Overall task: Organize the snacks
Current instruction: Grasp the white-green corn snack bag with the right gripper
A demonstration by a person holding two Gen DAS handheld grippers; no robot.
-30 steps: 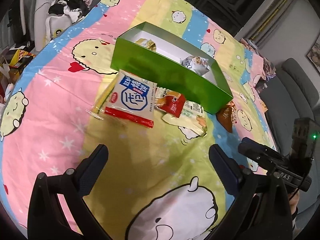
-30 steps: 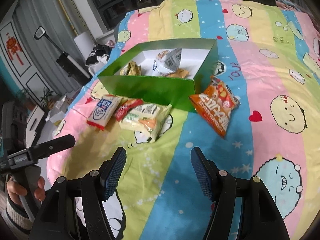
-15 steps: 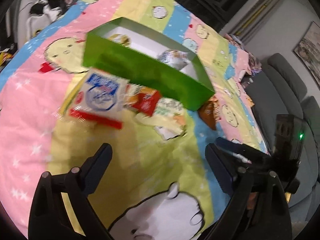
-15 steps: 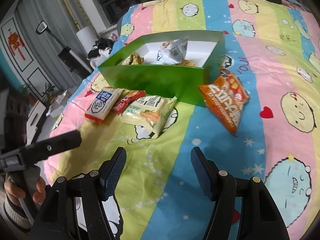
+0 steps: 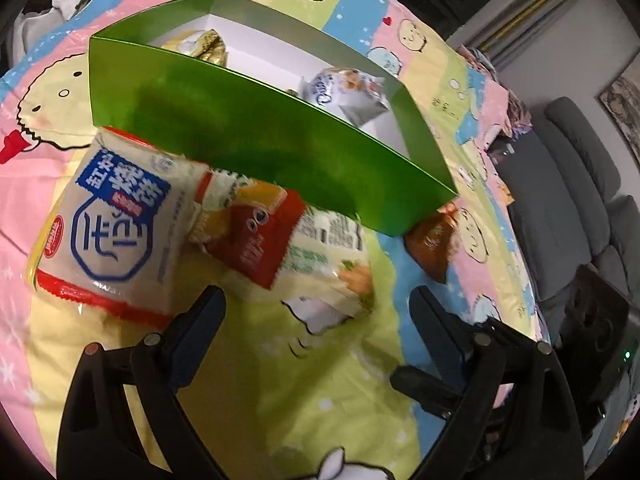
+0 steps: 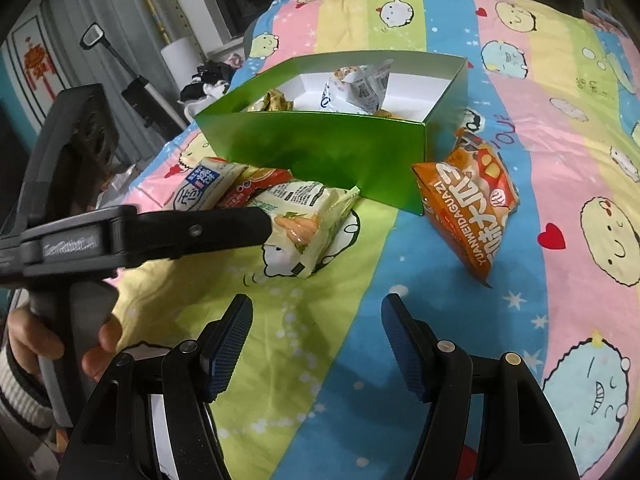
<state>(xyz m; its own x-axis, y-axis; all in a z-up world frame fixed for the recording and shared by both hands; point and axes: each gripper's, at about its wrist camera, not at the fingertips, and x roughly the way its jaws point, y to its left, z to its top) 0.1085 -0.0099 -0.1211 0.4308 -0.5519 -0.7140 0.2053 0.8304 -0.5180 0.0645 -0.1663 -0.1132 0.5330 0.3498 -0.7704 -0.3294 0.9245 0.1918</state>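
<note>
Pick-up step under way — the left gripper [image 5: 316,304], fingers spread wide and empty, noses toward the pale green snack bag [image 5: 320,264] lying on the bedspread [image 5: 280,400] against the green box [image 5: 260,140], while the right gripper [image 6: 316,340] hangs open and empty — next, straddle that bag and squeeze.

Bare striped cartoon bedspread [image 5: 280,396] is lying open before my jaws; three overlapping snack packets [image 5: 280,248] are crowding against the glossy green cardboard box [image 5: 260,148], blocking its near wall

Right gripper [image 6: 316,344] hangs open over the bed [image 6: 460,320] — left gripper [image 6: 240,224] reaches the pale green packet [image 6: 308,220] before the green box [image 6: 332,152].
</note>
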